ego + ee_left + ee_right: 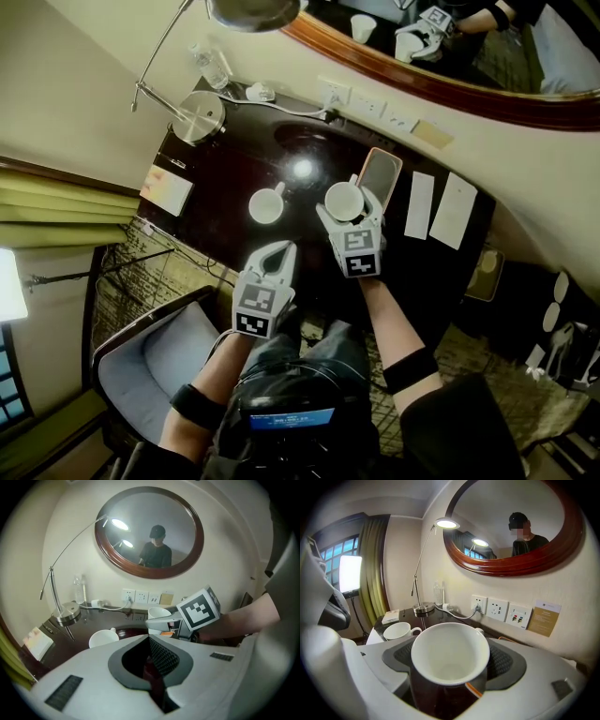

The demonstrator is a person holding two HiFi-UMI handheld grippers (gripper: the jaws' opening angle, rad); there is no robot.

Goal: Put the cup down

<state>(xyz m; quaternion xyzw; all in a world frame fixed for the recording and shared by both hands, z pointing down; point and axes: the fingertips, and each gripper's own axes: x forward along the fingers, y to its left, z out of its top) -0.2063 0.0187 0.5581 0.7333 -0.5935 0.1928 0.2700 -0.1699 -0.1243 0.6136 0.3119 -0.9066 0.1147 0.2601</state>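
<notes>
A white cup (pixel 450 660) sits upright between my right gripper's (pixel 451 663) jaws, which are shut on its sides; it is empty. From the head camera that cup (pixel 344 200) hangs over the dark table (pixel 225 169), with the right gripper (pixel 349 212) behind it. A second white cup (pixel 266 204) stands on the table to its left, also seen as the cup (pixel 103 638) ahead of my left gripper and the cup (pixel 397 631) at the left of the right gripper view. My left gripper (pixel 277 253) is shut and holds nothing, near the table's front edge.
A desk lamp (pixel 199 115) stands at the table's back left, a notepad (pixel 167 190) at its left edge, a tablet-like tray (pixel 379 175) and two white sheets (pixel 453 210) to the right. Wall sockets (pixel 497 608) and a round mirror (pixel 150 531) lie behind. A chair (pixel 150 361) is at the lower left.
</notes>
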